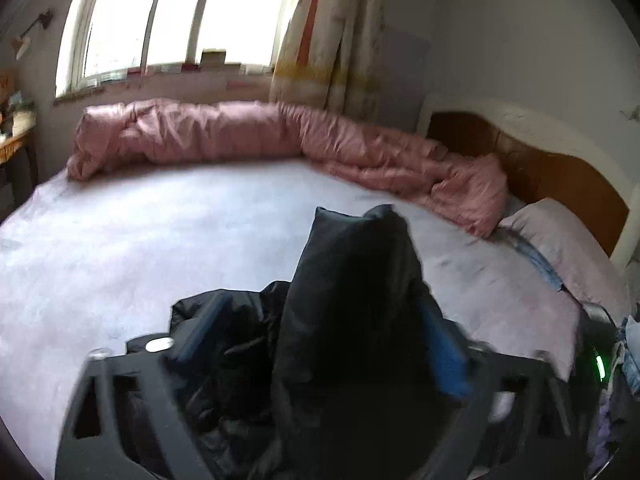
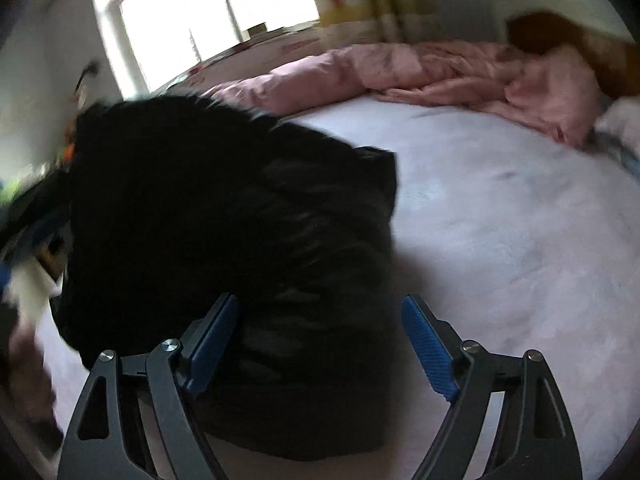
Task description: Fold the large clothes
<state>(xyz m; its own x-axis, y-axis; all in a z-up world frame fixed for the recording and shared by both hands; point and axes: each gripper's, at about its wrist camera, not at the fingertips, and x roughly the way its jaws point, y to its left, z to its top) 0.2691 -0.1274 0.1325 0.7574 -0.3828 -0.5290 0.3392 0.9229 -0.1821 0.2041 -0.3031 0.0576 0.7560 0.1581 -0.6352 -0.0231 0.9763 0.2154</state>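
Observation:
A black padded jacket (image 2: 224,216) lies bunched on the pale bed sheet (image 2: 500,220). In the left wrist view a fold of the jacket (image 1: 352,280) stands up between the blue pads (image 1: 444,348) of my left gripper (image 1: 320,340), which is shut on it. In the right wrist view my right gripper (image 2: 320,316) is open, its blue pads (image 2: 428,344) wide apart just above the jacket's near part, holding nothing.
A rumpled pink duvet (image 1: 280,136) lies along the far side of the bed under the window (image 1: 176,20). A pillow (image 1: 568,240) and wooden headboard (image 1: 560,176) are at the right. Clothes (image 1: 624,360) pile at the right edge.

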